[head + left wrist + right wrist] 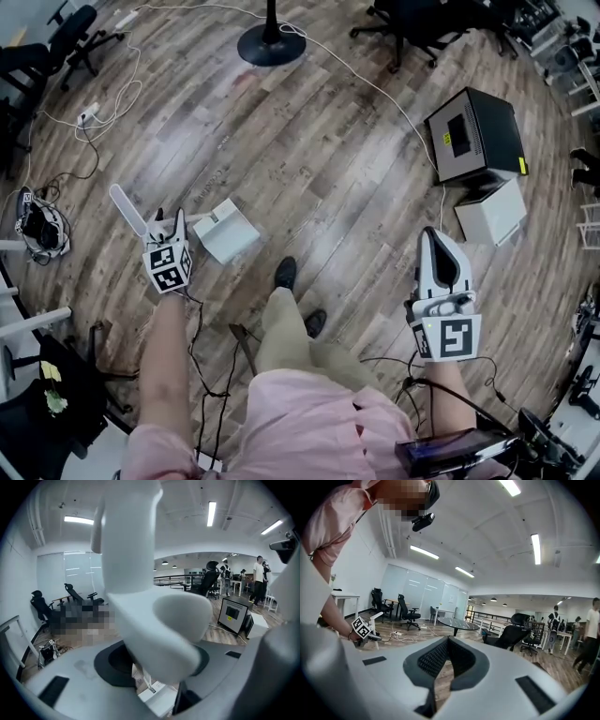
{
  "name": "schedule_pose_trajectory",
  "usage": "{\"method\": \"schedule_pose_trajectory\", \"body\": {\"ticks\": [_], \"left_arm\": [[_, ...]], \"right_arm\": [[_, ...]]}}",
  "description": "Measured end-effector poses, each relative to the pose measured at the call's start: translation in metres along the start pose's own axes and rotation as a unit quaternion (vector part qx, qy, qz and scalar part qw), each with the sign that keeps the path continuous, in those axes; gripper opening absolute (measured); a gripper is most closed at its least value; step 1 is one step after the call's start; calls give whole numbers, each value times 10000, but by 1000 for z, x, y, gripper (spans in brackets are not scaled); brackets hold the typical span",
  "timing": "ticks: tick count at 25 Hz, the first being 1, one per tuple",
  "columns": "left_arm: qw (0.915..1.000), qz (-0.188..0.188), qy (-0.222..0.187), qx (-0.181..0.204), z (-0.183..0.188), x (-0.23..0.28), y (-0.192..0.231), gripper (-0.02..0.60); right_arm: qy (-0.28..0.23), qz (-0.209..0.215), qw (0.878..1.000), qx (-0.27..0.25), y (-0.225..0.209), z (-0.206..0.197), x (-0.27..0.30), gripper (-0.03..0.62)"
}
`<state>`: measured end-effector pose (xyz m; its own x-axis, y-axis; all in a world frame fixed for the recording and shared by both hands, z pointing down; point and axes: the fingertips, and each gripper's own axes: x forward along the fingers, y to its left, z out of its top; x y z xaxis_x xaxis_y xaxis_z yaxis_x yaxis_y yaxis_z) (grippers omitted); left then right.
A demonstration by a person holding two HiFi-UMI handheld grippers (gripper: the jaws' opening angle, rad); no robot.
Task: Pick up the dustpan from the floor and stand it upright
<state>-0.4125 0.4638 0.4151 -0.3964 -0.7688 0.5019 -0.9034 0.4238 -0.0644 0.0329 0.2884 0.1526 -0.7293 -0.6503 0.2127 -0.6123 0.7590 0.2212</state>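
Pink shirt (309,422), beige trousers (279,330), black shoes (285,273). White left gripper (167,223) and white right gripper (439,238) each carry a black-and-white marker cube (169,267); thin black cables (197,349).

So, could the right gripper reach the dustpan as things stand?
Probably yes: the right gripper is empty and bare floor lies between, though the left gripper holds the dustpan.

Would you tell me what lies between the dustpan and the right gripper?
Head view: a black shoe and bare floor separate dustpan and right gripper.
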Motion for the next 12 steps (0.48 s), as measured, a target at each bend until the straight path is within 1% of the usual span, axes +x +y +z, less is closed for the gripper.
{"method": "schedule_pose_trajectory", "body": {"ticks": [2, 6, 9, 12], "left_arm": [[9999, 126, -8, -40, -6, -8, 7, 205], [9991, 365, 50, -228, -24, -27, 22, 213], [9984, 418, 173, -341, -40, -42, 28, 216], [9980, 372, 304, -421, -54, -62, 20, 216]], "right_arm": [[-35, 17, 10000, -41, 3, 3, -5, 2], [-61, 87, 9999, -118, 11, 6, -14, 0], [-93, 154, 9997, -154, 19, 11, -16, 2], [-171, 220, 9995, -160, 25, 22, -14, 2]]}}
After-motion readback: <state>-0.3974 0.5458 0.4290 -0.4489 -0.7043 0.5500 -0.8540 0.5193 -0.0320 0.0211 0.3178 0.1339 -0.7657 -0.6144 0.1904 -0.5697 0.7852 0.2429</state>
